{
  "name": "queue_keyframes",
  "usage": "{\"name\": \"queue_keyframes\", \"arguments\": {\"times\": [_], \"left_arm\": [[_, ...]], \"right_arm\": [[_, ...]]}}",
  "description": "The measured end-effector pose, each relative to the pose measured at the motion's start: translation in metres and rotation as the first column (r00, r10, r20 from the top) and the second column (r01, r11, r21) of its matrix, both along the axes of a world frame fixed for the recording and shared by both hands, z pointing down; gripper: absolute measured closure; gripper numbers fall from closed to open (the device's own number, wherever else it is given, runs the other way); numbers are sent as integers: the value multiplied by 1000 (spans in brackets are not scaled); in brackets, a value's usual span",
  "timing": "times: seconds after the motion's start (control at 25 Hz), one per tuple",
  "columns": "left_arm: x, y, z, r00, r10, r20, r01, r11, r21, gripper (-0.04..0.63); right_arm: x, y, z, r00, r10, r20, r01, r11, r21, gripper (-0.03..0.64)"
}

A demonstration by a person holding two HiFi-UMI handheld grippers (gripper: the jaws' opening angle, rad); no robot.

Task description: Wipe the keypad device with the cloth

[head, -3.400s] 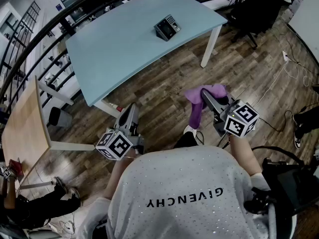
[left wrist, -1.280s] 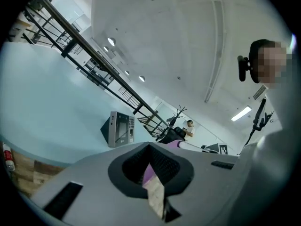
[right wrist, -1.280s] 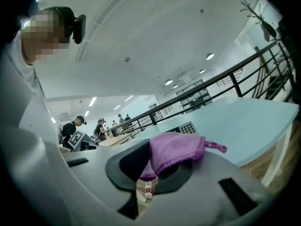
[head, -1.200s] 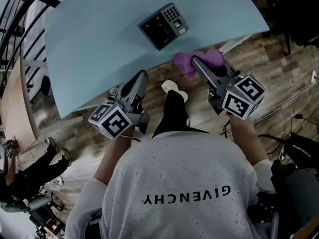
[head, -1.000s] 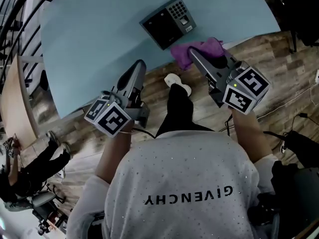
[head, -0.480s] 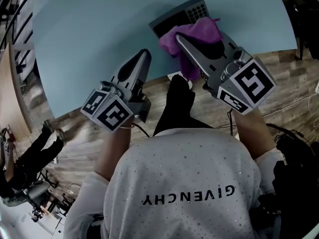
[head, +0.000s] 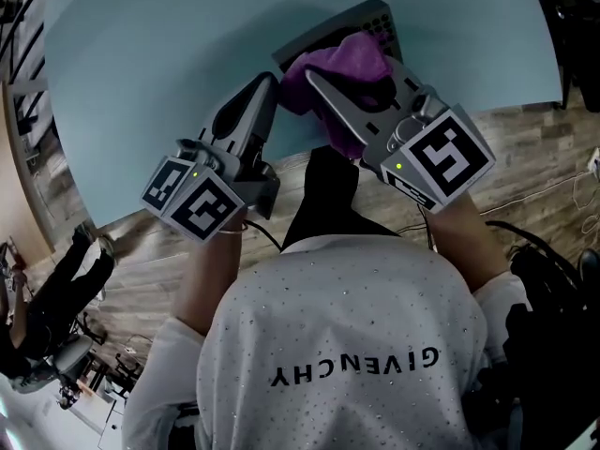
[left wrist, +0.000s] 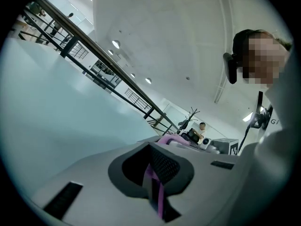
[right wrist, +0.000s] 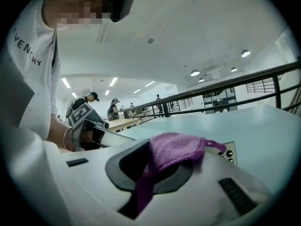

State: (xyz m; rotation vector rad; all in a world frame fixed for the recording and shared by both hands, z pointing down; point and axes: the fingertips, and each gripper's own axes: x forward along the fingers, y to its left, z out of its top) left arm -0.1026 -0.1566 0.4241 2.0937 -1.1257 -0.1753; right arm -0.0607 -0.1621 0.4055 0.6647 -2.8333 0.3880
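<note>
Nearest the camera, the left gripper (head: 261,92) has its jaws pressed together. A thin purple streak shows in the seam in its own view, and I cannot tell whether that is cloth nipped there or only seen beyond. Just to the right of it in the head view, the right gripper (head: 323,84) is clamped on the purple cloth (head: 339,62), which bunches over its tips.

The cloth lies over the near part of the keypad device (head: 380,19) at upper centre, leaving only its key rows and far corner uncovered. By my judgement the wipe is only at its start: the cloth has reached the device, and the strokes across its face are still to be made.

The device sits close to the near edge of the pale blue table (head: 141,82), so strokes toward the person have little room. The left gripper crowds the cloth's left side. Bare tabletop opens toward the upper left and upper right.
</note>
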Motion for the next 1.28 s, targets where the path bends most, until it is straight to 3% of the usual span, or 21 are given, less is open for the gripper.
{"name": "queue_keyframes", "arguments": {"times": [0.12,0.36,0.56,0.72,0.96,1.08,1.2,1.28], "left_arm": [[-3,2,1,1000,-18,12,18,1000,4,595],[-5,0,3,991,-54,123,52,998,18,595],[-7,-1,1,992,-65,106,64,998,15,595],[-2,5,-4,988,-63,139,59,998,34,595],[-11,-9,0,996,-57,66,61,997,-47,595],[-10,-7,6,997,-49,57,54,994,-95,595],[-8,-2,11,997,-41,62,49,990,-134,595],[-7,-2,9,997,-39,63,48,988,-146,595]], "right_arm": [[11,-8,4,999,38,-30,-38,999,19,598],[44,-30,2,990,131,-47,-130,991,35,598],[74,-50,10,973,218,-81,-214,976,50,598],[98,-53,15,961,258,-102,-252,965,69,598],[102,-64,18,949,261,-176,-257,965,43,598],[98,-58,11,955,259,-145,-267,963,-40,598],[62,-31,-2,987,158,-3,-156,972,-178,598],[35,-13,-3,996,85,34,-75,970,-231,598]]}}
